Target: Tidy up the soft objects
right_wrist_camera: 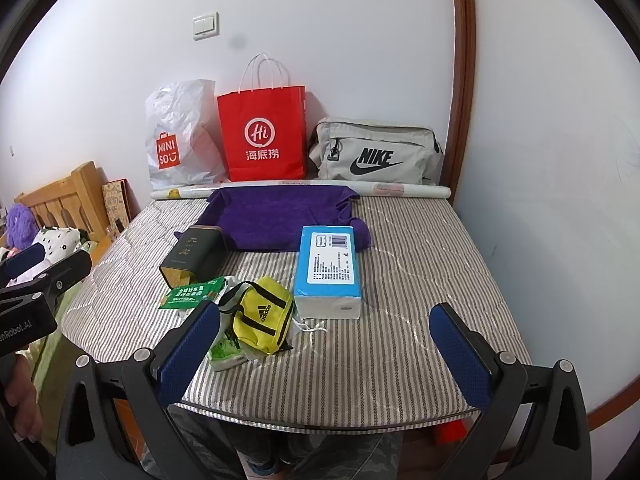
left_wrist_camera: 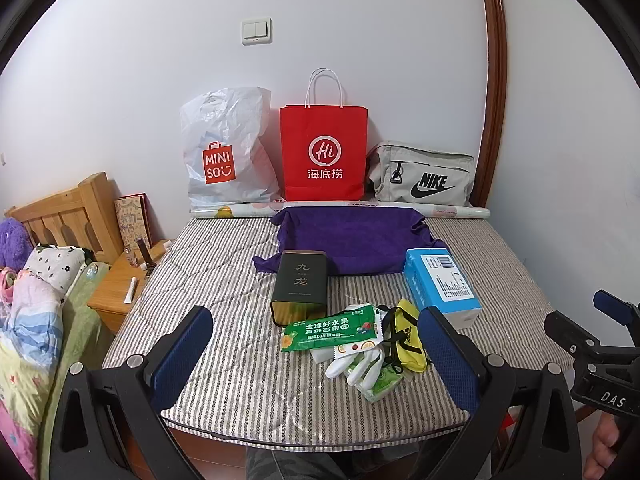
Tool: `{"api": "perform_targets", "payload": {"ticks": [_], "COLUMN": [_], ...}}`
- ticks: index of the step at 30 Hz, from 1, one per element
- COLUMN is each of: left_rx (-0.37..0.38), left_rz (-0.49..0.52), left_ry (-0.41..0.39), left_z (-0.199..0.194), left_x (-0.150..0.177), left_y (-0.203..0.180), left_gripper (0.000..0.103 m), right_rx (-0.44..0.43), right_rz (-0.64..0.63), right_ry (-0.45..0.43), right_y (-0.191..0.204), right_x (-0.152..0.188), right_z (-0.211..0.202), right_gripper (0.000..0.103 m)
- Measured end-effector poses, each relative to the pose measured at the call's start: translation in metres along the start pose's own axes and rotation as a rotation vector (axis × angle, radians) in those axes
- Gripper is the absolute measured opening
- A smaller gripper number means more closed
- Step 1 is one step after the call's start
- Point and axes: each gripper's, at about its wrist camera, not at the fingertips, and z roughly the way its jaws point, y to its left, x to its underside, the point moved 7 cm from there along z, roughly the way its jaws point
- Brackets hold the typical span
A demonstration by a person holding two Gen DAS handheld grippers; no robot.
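White walls back a grey-and-white striped mattress pad (left_wrist_camera: 224,280), with a wooden door frame (left_wrist_camera: 494,80) at the right and a light switch (left_wrist_camera: 256,30) above. Against the wall stand a white Miniso plastic bag (left_wrist_camera: 224,148), a red Haidilao paper bag (left_wrist_camera: 323,152) and a grey Nike pouch (left_wrist_camera: 424,178), side by side. Just in front of them lies a purple towel (left_wrist_camera: 352,240), spread flat. A dark green tea tin (left_wrist_camera: 300,286) lies on its side at the towel's near left corner, and a blue tissue pack (right_wrist_camera: 329,260) rests on its near right corner. Nearer the front edge sits a small heap: a green fruit-shop packet (left_wrist_camera: 332,328), white gloves (left_wrist_camera: 356,364), a green wet-wipe pack (right_wrist_camera: 226,352) and a yellow Adidas pouch (right_wrist_camera: 262,316), all touching.

Both grippers hover above the front edge, holding nothing. The left gripper (left_wrist_camera: 316,354) has its jaws spread wide, framing the heap. The right gripper (right_wrist_camera: 326,346) is likewise spread, its left finger (right_wrist_camera: 188,350) overlapping the heap in view. At far left are a wooden headboard (left_wrist_camera: 68,216) and a nightstand (left_wrist_camera: 116,288).
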Motion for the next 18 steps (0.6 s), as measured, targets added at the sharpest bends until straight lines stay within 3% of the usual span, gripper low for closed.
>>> {"api": "perform_targets", "payload": {"ticks": [18], "left_rx": [0.009], "left_rz": [-0.010], "left_ry": [-0.010], "left_z": [0.0029], "left_x": [0.0002], "left_y": [-0.0047], "left_gripper": [0.103], "right_rx": [-0.014], "right_rz": [-0.019], "right_ry": [-0.008], "right_y": [0.0033], "right_x": [0.0007], "right_z": [-0.0003], "right_gripper": [0.103]}}
